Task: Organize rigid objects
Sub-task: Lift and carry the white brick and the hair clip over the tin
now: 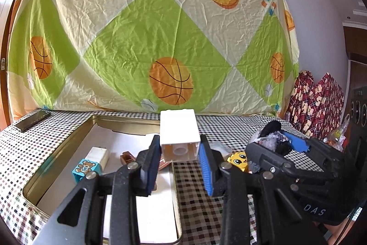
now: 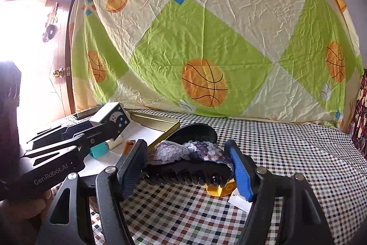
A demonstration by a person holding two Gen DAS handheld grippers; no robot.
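Observation:
My left gripper is shut on a white toy block and holds it above the right rim of the gold tin tray. From the right wrist view the same block shows a dark face with a moon and stars. The tray holds a blue bear block, a white block and a small brown piece. My right gripper is shut on a black hair claw clip with a purple sequin cover, held above the checkered cloth. A yellow tiger block lies under it.
A phone lies at the table's far left. A small white piece sits beside the yellow block. A basketball-print sheet hangs behind the table. Red patterned bags stand at the right.

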